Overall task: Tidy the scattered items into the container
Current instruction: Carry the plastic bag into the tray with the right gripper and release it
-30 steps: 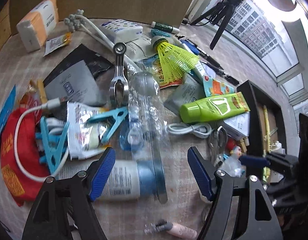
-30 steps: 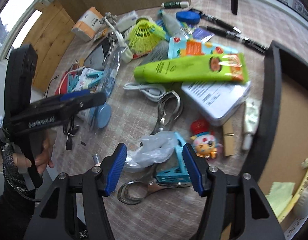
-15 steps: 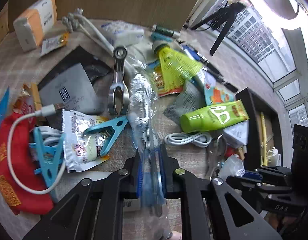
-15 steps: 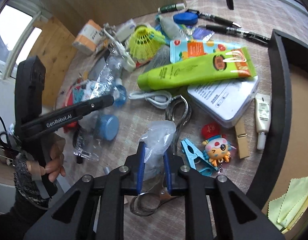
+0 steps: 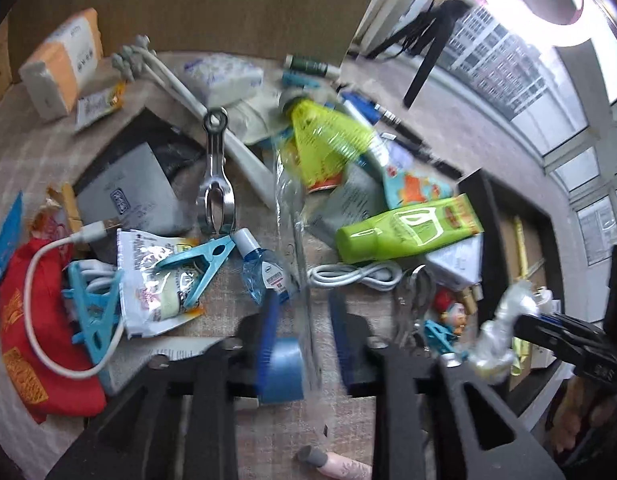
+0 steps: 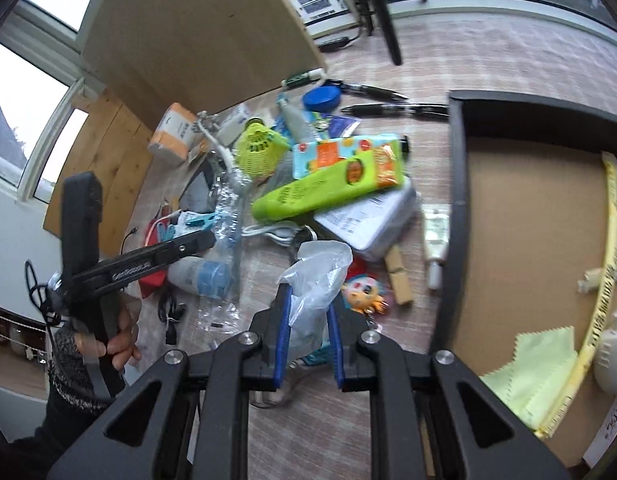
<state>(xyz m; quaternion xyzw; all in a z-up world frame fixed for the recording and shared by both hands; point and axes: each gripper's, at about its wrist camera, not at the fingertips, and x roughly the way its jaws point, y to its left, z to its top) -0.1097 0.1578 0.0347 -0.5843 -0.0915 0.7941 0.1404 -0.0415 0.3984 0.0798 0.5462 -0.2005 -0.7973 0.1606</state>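
My right gripper [image 6: 308, 306] is shut on a crumpled clear plastic bag [image 6: 314, 276] and holds it above the table, left of the black container [image 6: 455, 168]. The left wrist view shows the same bag [image 5: 498, 336] hanging from the right gripper [image 5: 522, 320] by the container's near wall [image 5: 488, 216]. My left gripper [image 5: 304, 340] points down at the pile and its jaws are opening. A long clear plastic sleeve [image 5: 294, 208] runs between its blue pads, which stand apart from it. A hand holds the left gripper [image 6: 206, 242].
Clutter covers the table: a green tube [image 5: 404, 232], a yellow shuttlecock [image 5: 324, 140], a white cable [image 5: 356, 274], a small blue bottle [image 5: 264, 272], blue clothes pegs [image 5: 200, 264] and a red pouch [image 5: 24, 320]. A yellow-green cloth [image 6: 536, 364] and a yellow tape [image 6: 612, 216] lie in the container.
Both grippers closed from wide open. The right one took the plastic bag and lifted it toward the container. The left one pinched the clear sleeve, then its pads parted again.
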